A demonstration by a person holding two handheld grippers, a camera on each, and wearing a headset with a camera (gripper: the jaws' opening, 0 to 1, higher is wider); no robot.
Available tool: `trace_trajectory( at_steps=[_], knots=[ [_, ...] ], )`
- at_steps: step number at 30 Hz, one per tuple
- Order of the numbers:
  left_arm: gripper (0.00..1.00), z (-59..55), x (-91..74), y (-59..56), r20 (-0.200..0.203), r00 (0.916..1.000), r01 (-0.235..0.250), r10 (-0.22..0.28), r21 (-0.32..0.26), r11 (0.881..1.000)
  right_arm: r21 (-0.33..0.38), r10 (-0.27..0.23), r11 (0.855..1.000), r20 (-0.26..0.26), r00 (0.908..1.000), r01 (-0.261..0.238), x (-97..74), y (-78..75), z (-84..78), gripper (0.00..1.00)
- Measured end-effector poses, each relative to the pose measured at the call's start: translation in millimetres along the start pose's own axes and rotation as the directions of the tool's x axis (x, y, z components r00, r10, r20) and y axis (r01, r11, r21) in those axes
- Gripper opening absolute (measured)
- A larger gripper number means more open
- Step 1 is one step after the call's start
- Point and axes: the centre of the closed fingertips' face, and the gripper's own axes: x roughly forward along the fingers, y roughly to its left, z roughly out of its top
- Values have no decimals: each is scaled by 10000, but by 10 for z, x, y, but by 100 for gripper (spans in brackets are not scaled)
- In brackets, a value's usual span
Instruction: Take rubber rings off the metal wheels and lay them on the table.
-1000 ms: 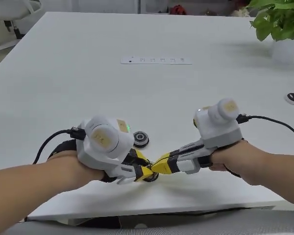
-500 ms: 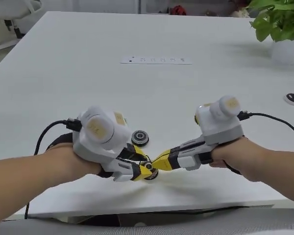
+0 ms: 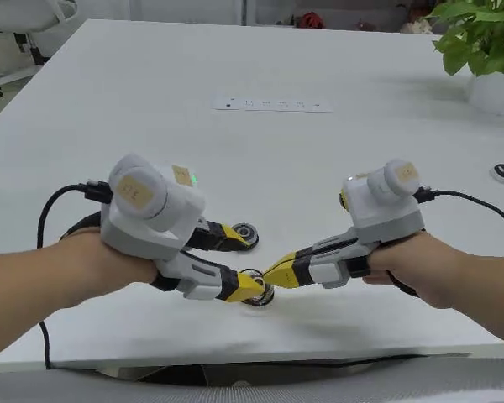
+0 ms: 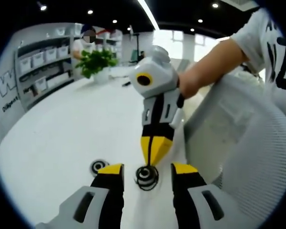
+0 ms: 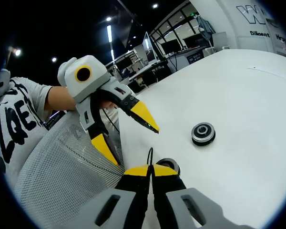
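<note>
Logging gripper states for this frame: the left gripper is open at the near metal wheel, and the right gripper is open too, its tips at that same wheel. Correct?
Not quite. The right gripper is shut, its yellow jaw tips pressed together, as the right gripper view shows. The rest holds: the left gripper is open at the near metal wheel, and the right one's tips are at that wheel.

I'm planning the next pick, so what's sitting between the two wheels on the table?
One yellow-tipped jaw of the open left gripper, seen in the left gripper view, comes between the near wheel and the far wheel.
</note>
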Motion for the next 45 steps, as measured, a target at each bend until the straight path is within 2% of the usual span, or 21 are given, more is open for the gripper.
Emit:
trace_trajectory(
  at_steps=[13, 25, 36, 45],
  knots=[
    [54, 5, -292, 24, 245, 9990, -376, 376, 13, 9993, -107, 250, 9996, 211, 9995, -248, 63, 82, 184, 0],
    [63, -74, -537, 100, 376, 9961, -794, 798, -120, 9968, -304, 415, 9987, 121, 9991, -411, 225, 88, 348, 0],
    [67, -221, -681, 142, 356, 9931, -1099, 1115, -431, 9930, -502, 503, 9974, -363, 9981, -521, 489, 88, 316, 0],
    [67, -292, -763, 184, 294, 9902, -1343, 1363, -599, 9891, -697, 70, 9975, -709, 9975, -119, 627, -18, 241, 0]
  ],
)
